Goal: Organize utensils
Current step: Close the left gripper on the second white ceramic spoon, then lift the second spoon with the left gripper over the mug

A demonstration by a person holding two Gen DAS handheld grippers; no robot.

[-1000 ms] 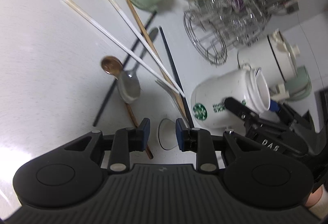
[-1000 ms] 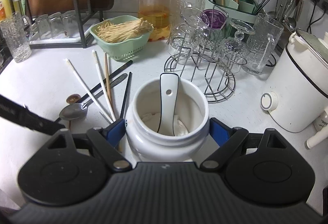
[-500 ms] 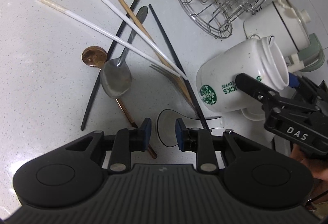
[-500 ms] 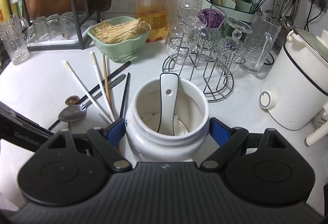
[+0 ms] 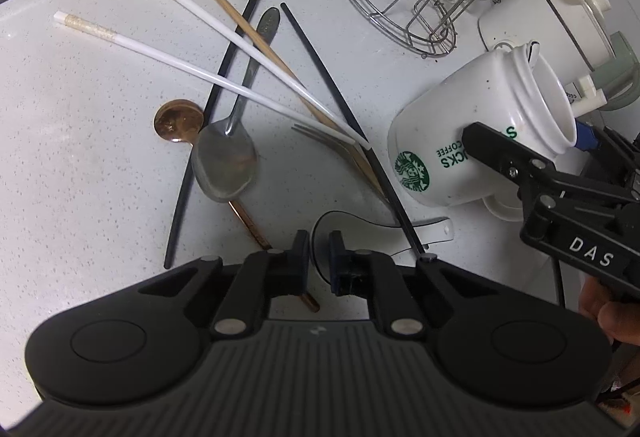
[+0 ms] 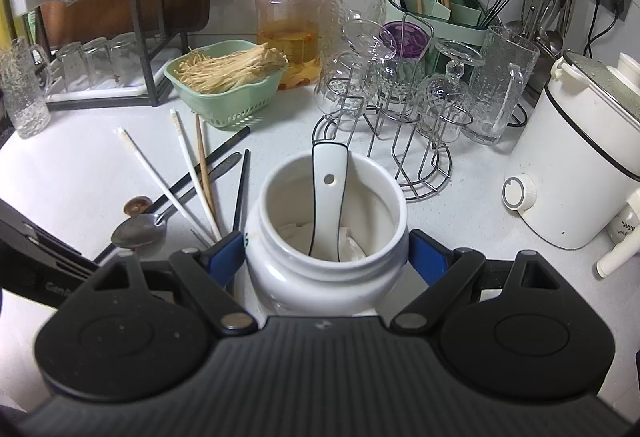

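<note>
My right gripper (image 6: 326,251) is shut on a white Starbucks mug (image 6: 326,233), tilted, with one white ceramic spoon (image 6: 326,197) standing inside; the mug also shows in the left wrist view (image 5: 476,141). My left gripper (image 5: 319,251) has its jaws closed narrowly on the bowl rim of a second white ceramic spoon (image 5: 384,229) lying on the counter. White chopsticks (image 5: 208,73), a wooden chopstick (image 5: 256,41), black chopsticks (image 5: 216,97), a steel spoon (image 5: 224,157), a copper spoon (image 5: 178,121) and a fork (image 5: 332,145) lie scattered ahead.
A green basket of enoki mushrooms (image 6: 228,85), a red-lidded jar (image 6: 290,33), a wire glass rack (image 6: 400,109), a green utensil caddy (image 6: 444,13) and a white cooker (image 6: 572,165) stand behind. A dish rack (image 6: 100,49) is at the left.
My left gripper has moved forward over the white spoon and its jaws have narrowed onto the bowl. The right gripper and mug have barely moved.
</note>
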